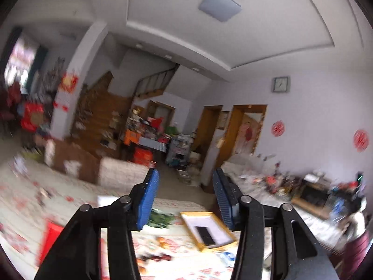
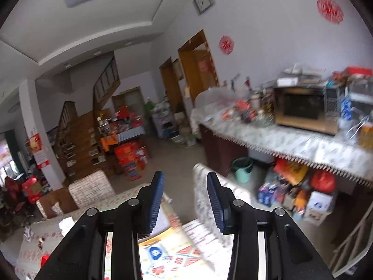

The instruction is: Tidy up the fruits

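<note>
My left gripper (image 1: 185, 175) is open and empty, held high above a table with a patterned cloth (image 1: 177, 259). Below it lie a blurred orange fruit (image 1: 163, 241), a green leafy bunch (image 1: 160, 219) and a yellow-rimmed tray (image 1: 207, 229) with a dark phone-like object in it. My right gripper (image 2: 184, 179) is open and empty, also raised above the cloth-covered table (image 2: 172, 256). Both views are motion-blurred and look across the room.
Covered chairs (image 2: 92, 187) stand at the table's far side. A long counter (image 2: 291, 137) with an oven (image 2: 303, 107) runs along the right wall, with a green bucket (image 2: 242, 165) and boxes under it. A red box (image 1: 50, 240) lies at the table's left.
</note>
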`<state>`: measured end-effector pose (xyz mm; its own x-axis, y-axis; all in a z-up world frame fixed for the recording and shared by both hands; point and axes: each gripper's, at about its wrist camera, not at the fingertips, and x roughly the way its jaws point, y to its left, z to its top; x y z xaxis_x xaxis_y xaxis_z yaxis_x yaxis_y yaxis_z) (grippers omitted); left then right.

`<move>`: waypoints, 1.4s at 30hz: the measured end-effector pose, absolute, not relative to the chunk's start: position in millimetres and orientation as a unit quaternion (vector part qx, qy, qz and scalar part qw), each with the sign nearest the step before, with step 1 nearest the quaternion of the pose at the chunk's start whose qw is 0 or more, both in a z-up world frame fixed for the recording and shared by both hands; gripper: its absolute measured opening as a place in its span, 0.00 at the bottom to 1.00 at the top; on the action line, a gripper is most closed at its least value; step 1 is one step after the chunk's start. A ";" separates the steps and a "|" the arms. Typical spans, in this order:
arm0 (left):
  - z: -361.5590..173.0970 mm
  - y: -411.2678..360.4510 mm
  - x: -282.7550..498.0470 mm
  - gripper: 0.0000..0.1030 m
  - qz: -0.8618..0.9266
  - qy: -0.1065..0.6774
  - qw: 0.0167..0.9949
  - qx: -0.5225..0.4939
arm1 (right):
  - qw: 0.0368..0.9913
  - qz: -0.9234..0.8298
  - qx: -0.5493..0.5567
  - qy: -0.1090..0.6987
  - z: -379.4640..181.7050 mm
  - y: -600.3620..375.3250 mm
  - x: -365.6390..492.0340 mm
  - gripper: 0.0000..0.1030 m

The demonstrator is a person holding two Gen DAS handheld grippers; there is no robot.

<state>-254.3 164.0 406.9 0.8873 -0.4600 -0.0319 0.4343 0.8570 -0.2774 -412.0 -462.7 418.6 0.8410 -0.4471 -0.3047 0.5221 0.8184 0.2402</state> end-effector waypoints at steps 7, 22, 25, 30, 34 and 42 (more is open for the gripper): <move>485.0 217.9 -304.6 0.52 -0.083 -0.002 0.996 -0.039 | 0.941 -0.299 0.101 0.123 481.5 -460.1 -449.8 0.47; 577.9 347.1 -318.3 0.52 0.267 -0.029 0.963 0.002 | 0.908 -0.400 0.066 0.104 580.4 -462.0 -447.5 0.56; 539.5 332.8 -299.2 0.55 0.234 -0.010 0.972 0.034 | 0.919 -0.365 0.036 0.145 540.9 -447.1 -406.3 0.60; 425.0 279.3 -243.0 0.62 0.106 0.058 0.991 0.056 | 0.944 -0.233 0.003 0.233 419.0 -387.4 -313.3 0.60; 305.5 231.4 -198.6 0.62 -0.030 0.131 0.991 0.007 | 0.949 -0.082 0.021 0.302 298.2 -321.4 -250.4 0.60; 116.9 154.1 -88.1 0.42 -0.172 0.300 0.928 -0.140 | 0.911 0.163 0.062 0.373 113.3 -182.4 -149.8 0.45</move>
